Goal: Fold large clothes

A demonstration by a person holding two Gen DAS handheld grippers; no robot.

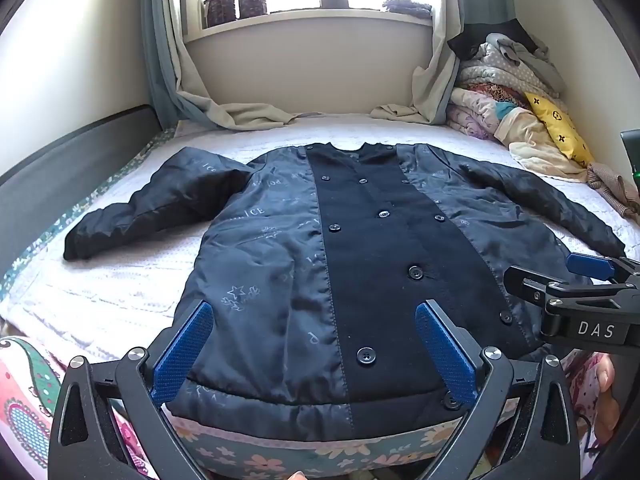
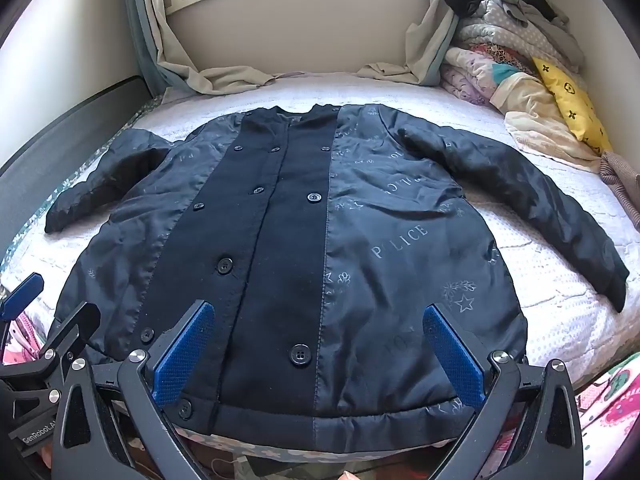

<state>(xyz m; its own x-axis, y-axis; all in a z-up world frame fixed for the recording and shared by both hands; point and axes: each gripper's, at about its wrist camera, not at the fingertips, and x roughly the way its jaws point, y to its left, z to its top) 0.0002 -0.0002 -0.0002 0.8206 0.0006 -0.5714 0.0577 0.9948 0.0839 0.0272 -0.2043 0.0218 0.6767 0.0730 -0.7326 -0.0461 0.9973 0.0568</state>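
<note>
A big dark navy jacket (image 1: 352, 264) with shiny printed sides, a plain black middle strip and rows of black buttons lies flat on the white bumpy bed cover (image 1: 120, 288), front side up, with both sleeves spread out to the sides. Its bottom edge hangs near the foot of the bed, over a flowery sheet edge (image 1: 304, 452). In the far right corner sits a heap of folded blankets and clothes (image 1: 500, 92), with a yellow pillow (image 1: 560, 128) leaning on it. Long grey-beige curtains (image 1: 224, 108) spill onto the bed under the window, and two dark jars (image 1: 236, 2) stand on the sill. Nothing lies on top of the jacket. The left gripper (image 1: 316, 356) hangs just over the jacket's bottom left part, its blue pads (image 1: 184, 356) spread wide and holding nothing. The right gripper (image 2: 320, 356) hangs over the bottom right part, also spread wide with nothing between its blue pads (image 2: 456, 356).
</note>
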